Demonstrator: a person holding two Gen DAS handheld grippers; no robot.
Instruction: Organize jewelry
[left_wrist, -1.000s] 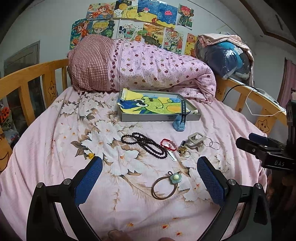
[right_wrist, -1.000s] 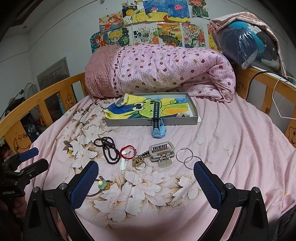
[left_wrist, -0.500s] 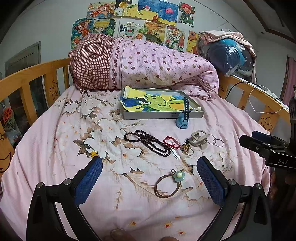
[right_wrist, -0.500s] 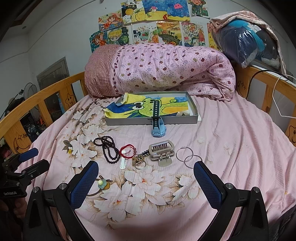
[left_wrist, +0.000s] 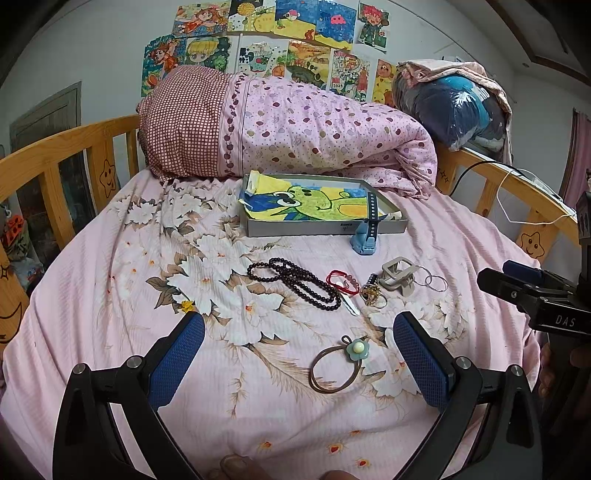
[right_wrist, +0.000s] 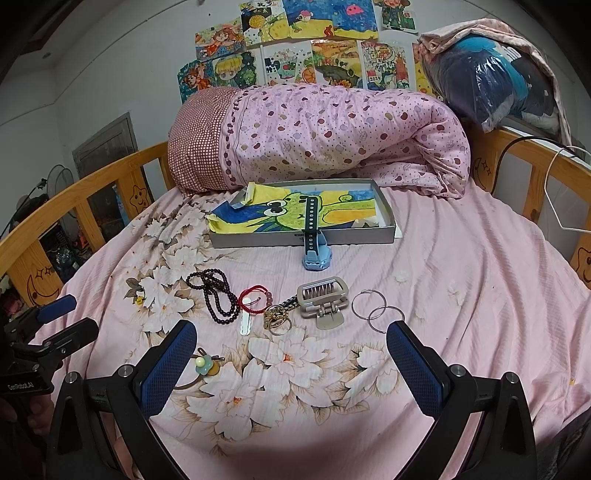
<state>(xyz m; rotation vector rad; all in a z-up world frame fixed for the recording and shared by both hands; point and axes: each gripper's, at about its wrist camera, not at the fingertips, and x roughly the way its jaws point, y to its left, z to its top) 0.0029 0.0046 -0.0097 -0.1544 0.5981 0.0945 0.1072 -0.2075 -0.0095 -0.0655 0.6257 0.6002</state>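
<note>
**Q:** Left wrist view: status and first target?

**A:** Left tongs are spread wide and empty, above the bed. The hair tie lies between the pads, flat on the sheet. It is likely light, soft and elastic; pinch the band beside the flower charm, not the charm itself. The bead necklace lies farther off, near the tray. Expect a limp, slippery strand; grip it mid-bundle.

**Q:** Right wrist view?

**A:** Right tongs are likewise spread, holding nothing. The hair claw looks rigid; take it across the body. The hoop rings, just beside it, look thin and flat; their edges may slip. The watch leans over the tray wall.
</note>
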